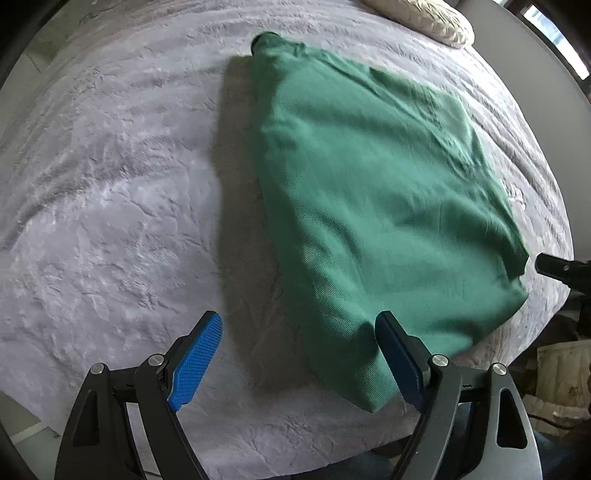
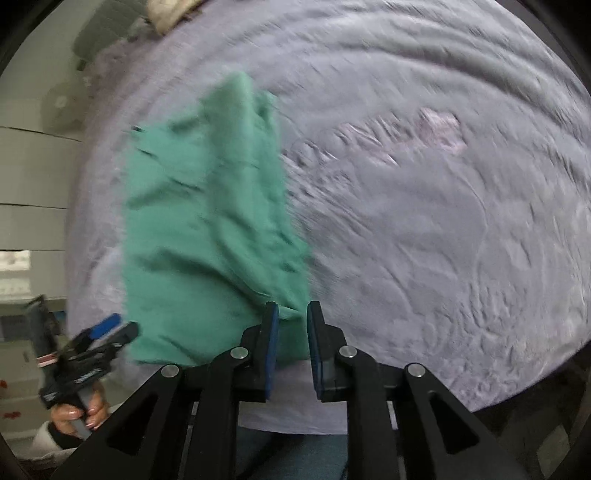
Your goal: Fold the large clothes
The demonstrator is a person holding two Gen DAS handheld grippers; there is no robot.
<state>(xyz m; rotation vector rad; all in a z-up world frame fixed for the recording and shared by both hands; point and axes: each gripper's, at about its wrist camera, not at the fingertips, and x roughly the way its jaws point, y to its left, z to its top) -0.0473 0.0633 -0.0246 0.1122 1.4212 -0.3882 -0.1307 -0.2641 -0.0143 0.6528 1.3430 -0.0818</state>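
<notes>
A green sweater (image 1: 369, 192) lies folded lengthwise on a grey bedspread (image 1: 110, 184), collar at the far end. My left gripper (image 1: 299, 354) is open above the bed at the sweater's near hem, its right finger (image 1: 399, 362) against the cloth's edge. In the blurred right wrist view the sweater (image 2: 207, 229) lies left of centre. My right gripper (image 2: 291, 332) stands narrowly open at the sweater's near right corner, with green cloth reaching between the pads; whether it is gripped I cannot tell. The left gripper also shows in the right wrist view (image 2: 107, 332), held by a hand.
A cream pillow (image 1: 424, 18) lies at the far end of the bed. A wicker basket (image 1: 561, 376) stands on the floor beyond the bed's right edge. The right gripper's tip (image 1: 554, 266) shows at the sweater's right side. White furniture (image 2: 29, 184) stands left of the bed.
</notes>
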